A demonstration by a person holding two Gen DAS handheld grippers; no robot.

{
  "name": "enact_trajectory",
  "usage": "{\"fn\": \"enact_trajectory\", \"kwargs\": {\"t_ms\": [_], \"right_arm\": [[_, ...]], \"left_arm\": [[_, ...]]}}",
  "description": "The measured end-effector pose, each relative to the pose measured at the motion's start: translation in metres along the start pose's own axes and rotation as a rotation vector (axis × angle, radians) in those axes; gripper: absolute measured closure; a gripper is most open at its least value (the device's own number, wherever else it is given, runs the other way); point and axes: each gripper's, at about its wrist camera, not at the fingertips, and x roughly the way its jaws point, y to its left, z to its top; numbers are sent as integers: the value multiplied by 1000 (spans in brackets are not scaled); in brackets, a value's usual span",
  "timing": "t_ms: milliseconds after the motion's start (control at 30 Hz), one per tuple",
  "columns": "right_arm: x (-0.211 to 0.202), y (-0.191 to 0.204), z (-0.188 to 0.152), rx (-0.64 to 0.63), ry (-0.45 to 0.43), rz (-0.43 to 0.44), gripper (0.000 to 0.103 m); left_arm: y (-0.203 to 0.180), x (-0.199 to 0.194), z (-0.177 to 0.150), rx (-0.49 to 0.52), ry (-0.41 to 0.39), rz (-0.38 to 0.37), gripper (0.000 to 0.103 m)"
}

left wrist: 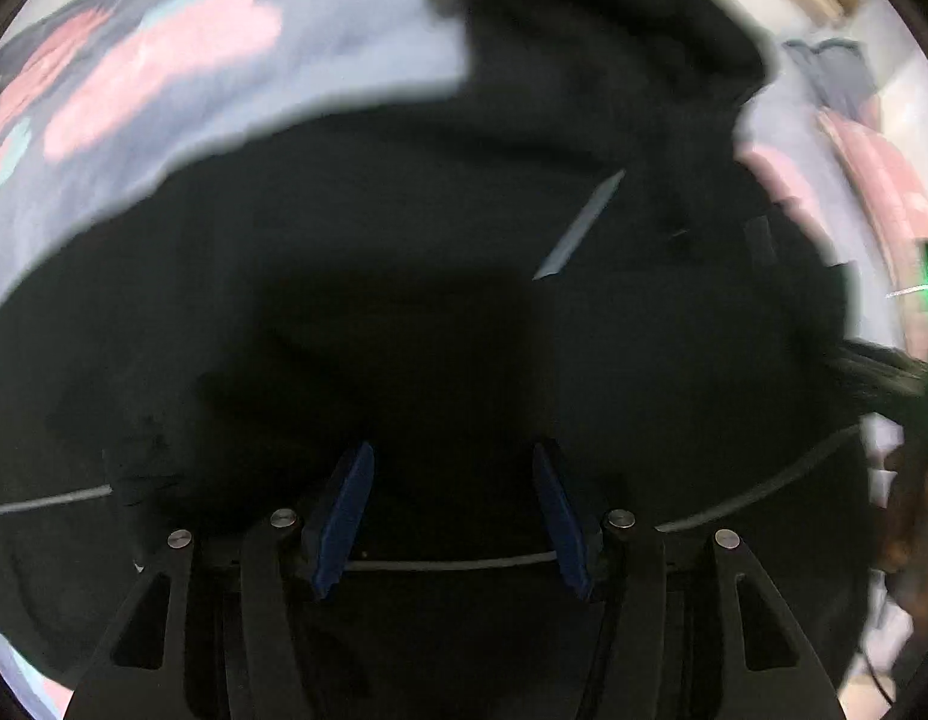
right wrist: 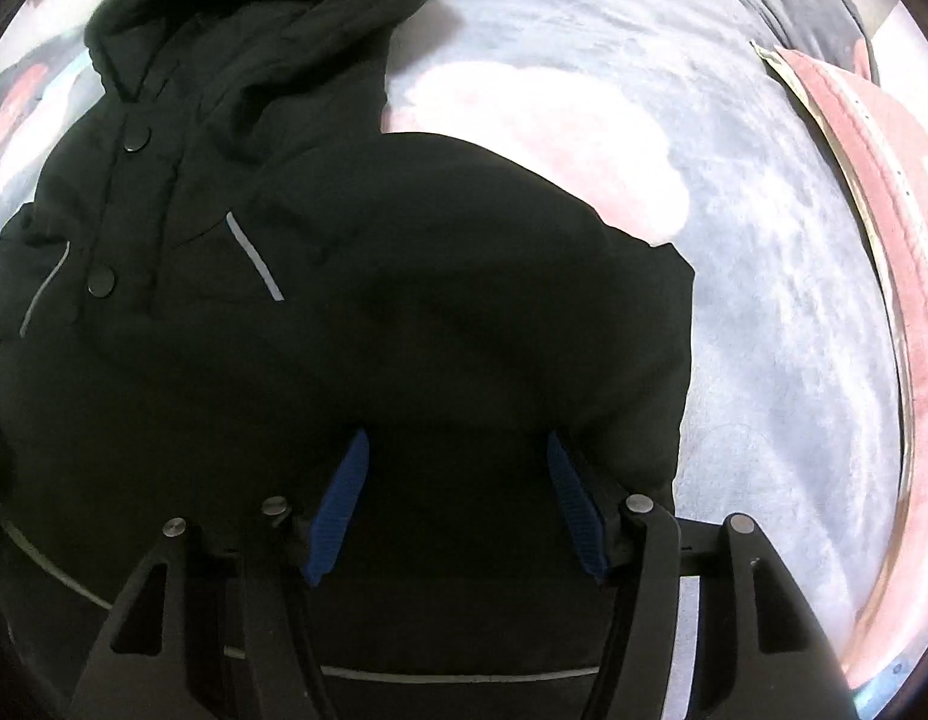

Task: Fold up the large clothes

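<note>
Looking down along both sets of fingers, I see the black jacket (right wrist: pixel 236 276) spread on a bed covered by a pale blue blanket (right wrist: pixel 764 276) with pink patches. In the right wrist view the jacket fills the left and middle of the picture: its hood (right wrist: pixel 272 6) lies at the top, two round snaps (right wrist: pixel 101 283) run down the front, and thin grey reflective stripes (right wrist: pixel 254 261) cross the chest. A folded bulge of black cloth, which looks like a sleeve, lies over the body of the jacket, and its edge ends on the blanket to the right.

My right gripper (right wrist: pixel 458 480) points steeply down at that bulge. Its blue fingers (right wrist: pixel 341 504) stand well apart, about half spread, with black cloth showing beneath the gap. I cannot see the pads pressing on anything, so I read it as holding nothing.

My left gripper (left wrist: pixel 452 504) shows a blurred picture. Its blue fingers (left wrist: pixel 341 516) are also apart, roughly half spread, over dark jacket cloth that fills nearly the whole view. One grey stripe (left wrist: pixel 578 228) shows above and right of the fingers. A thin grey line (left wrist: pixel 452 564) on the jacket runs across between the finger bases. No cloth is pinched between these pads either. The blanket shows along the top left and the right edge.
</note>
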Motion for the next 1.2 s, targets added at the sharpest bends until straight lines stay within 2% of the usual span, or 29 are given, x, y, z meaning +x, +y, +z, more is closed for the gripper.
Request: {"fn": "enact_trajectory", "kwargs": {"t_ms": [67,167,233,333,400,433,500,600,633,733,867,967,1033,1100,1200], "right_arm": [[1,-6,-4,-2,-9,19,38],[3,-10,-5,-24,-15,10,37],[-15,-3,-13,-55,-18,-21,37],[-58,3,-41,-93,-78,45,37],[-76,7,-64,-106,-85,87,36],[-82,12,-81,-120,-74,111,36],[-77,27,-108,-154,-41,102,36],[-60,52,-136,-205,32,42,37],[-55,53,-141,-204,25,31,36],[-51,54,-138,-171,51,31,35],[-51,55,-131,-164,79,24,35],[-58,58,-137,-164,82,5,35],[-72,57,-139,-126,76,-11,36],[-99,61,-145,-115,-9,-88,37],[-128,85,-157,-217,-101,-135,36]], "left_arm": [[8,-4,0,-31,-17,-36,47],[9,-12,0,-26,-8,-36,47],[5,-25,-3,-14,-9,-26,47],[-1,-47,-13,10,-49,-60,47],[2,-61,-28,-3,-68,-104,47],[3,-64,-33,-18,-69,-124,47],[3,-58,-45,-52,-58,-142,47],[2,-23,-55,-93,-2,-122,47],[1,-14,-59,-97,-6,-122,47],[-1,-10,-58,-108,-8,-115,47],[7,-34,-62,-137,-29,-146,46],[33,-64,-78,-194,-78,-146,46],[64,-89,-93,-237,-117,-116,46],[100,-112,-109,-304,-165,-98,46],[171,-142,-136,-454,-234,-49,46]]}}
